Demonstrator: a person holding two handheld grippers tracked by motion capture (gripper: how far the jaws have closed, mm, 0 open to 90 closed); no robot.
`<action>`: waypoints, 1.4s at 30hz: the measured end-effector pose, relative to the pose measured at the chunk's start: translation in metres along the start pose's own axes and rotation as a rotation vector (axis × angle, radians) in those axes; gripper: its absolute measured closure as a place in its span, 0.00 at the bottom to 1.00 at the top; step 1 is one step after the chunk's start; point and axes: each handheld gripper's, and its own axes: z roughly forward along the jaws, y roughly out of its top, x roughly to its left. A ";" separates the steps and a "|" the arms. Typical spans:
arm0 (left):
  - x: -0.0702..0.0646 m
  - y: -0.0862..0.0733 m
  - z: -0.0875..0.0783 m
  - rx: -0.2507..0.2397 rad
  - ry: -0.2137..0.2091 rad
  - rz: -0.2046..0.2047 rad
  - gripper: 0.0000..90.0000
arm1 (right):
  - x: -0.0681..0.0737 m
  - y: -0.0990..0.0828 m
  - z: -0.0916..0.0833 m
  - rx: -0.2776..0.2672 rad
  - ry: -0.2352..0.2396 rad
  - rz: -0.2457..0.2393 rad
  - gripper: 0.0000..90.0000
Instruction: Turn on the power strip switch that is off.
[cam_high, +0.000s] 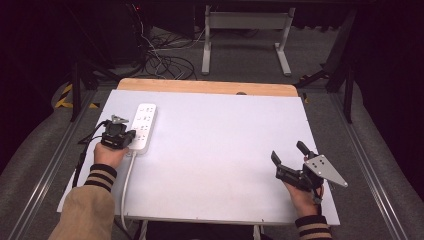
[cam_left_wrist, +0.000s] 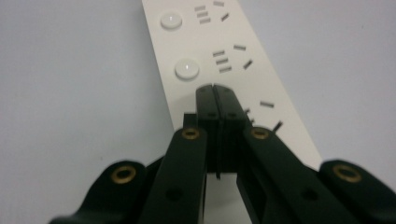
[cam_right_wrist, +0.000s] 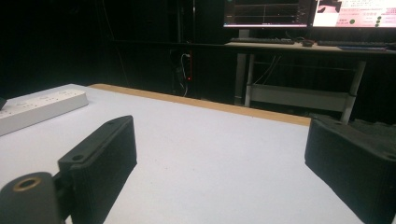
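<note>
A white power strip (cam_high: 143, 125) lies lengthwise at the table's left, and its white cord (cam_high: 127, 185) runs off the near edge. My left gripper (cam_high: 123, 137) is over the strip's near end, pointing down at it. In the left gripper view the jaws are shut flat against each other, and my left gripper (cam_left_wrist: 214, 88) has its tips on or just above the power strip (cam_left_wrist: 210, 37), right below a round button (cam_left_wrist: 187, 69). My right gripper (cam_high: 287, 151) is held low at the table's near right, open with nothing in it. In the right gripper view, my right gripper (cam_right_wrist: 219, 126) faces the power strip (cam_right_wrist: 42, 107) far off.
The white table top (cam_high: 220, 150) has a wooden strip (cam_high: 210, 87) along its far edge. Beyond it are a white desk frame (cam_high: 245, 30) and tangled cables on the floor (cam_high: 165, 60). Lit monitors (cam_right_wrist: 266, 11) stand on a desk behind.
</note>
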 end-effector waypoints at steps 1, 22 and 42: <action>0.000 0.000 0.000 0.000 0.000 0.000 1.00 | 0.000 0.000 0.000 0.001 -0.001 0.000 0.11; -0.017 -0.029 -0.086 -0.526 0.061 -0.075 1.00 | -0.001 0.001 0.001 -0.010 0.002 0.006 0.11; -0.012 -0.068 -0.129 -0.719 0.170 -0.075 0.85 | 0.001 0.002 0.002 -0.010 0.004 0.005 0.11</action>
